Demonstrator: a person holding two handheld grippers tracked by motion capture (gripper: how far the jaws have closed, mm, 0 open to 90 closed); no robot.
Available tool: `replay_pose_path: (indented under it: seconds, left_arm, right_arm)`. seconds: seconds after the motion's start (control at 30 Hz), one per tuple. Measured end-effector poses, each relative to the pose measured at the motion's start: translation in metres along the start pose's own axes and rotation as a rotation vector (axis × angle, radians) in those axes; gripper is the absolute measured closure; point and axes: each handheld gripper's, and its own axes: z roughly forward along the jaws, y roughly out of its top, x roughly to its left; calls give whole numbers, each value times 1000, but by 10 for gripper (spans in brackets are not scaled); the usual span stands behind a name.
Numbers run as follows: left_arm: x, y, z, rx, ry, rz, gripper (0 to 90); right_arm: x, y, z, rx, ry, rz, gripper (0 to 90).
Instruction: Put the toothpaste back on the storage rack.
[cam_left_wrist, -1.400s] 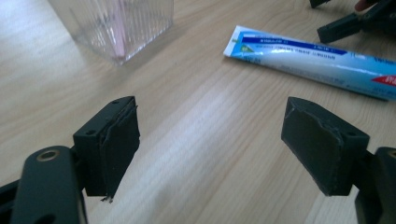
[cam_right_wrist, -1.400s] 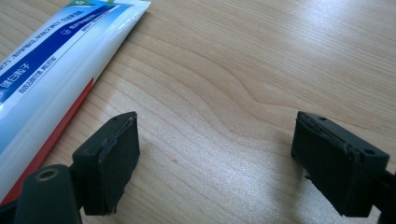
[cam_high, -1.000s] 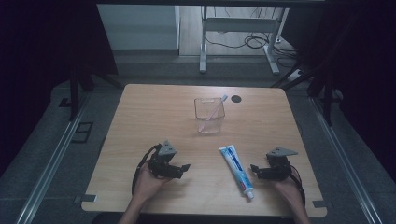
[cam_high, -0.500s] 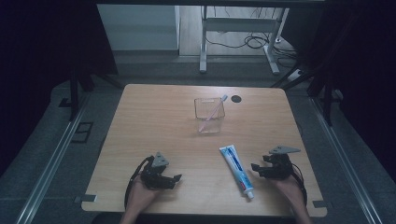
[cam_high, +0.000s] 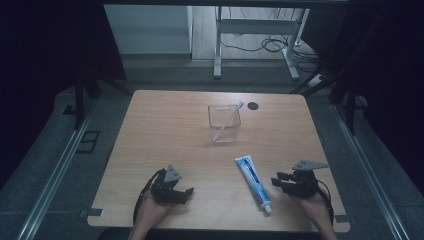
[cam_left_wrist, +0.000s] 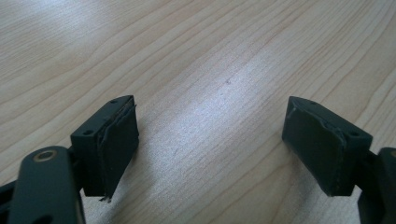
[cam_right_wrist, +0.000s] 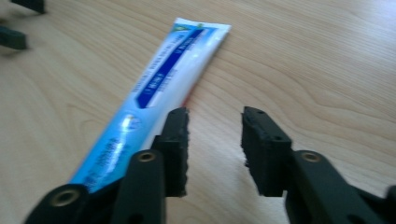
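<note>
A white and blue toothpaste tube lies on the wooden table, cap toward the front edge. My right gripper hovers just right of it, pointing left. In the right gripper view the tube lies left of the gripper. Its jaws have just been closing to a narrow gap, with nothing between them. My left gripper rests low near the front left. Its jaws stand wide apart over bare wood in the left gripper view. A clear cup holding a pale toothbrush stands mid-table.
A black round grommet sits in the table behind the cup. The table's front edge runs close under both hands. A metal frame and cables stand on the floor beyond the far edge. The left gripper's jaws appear at the top left of the right gripper view.
My left gripper has dropped back toward the front edge of the table. The right gripper has stayed beside the tube, shifting only slightly.
</note>
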Motion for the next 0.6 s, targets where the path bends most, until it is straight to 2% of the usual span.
replay_pose_path:
  seconds: [0.13, 0.33, 0.6]
  left_arm:
    - [0, 0, 0, 0, 1, -2, 182]
    - [0, 0, 0, 1, 3, -3, 177]
    - [0, 0, 0, 1, 4, -3, 177]
  right_arm:
    - [10, 4, -4, -1, 26, -17, 712]
    - [28, 13, -5, -9, 79, -47, 780]
    - [51, 20, 2, 0, 152, -84, 797]
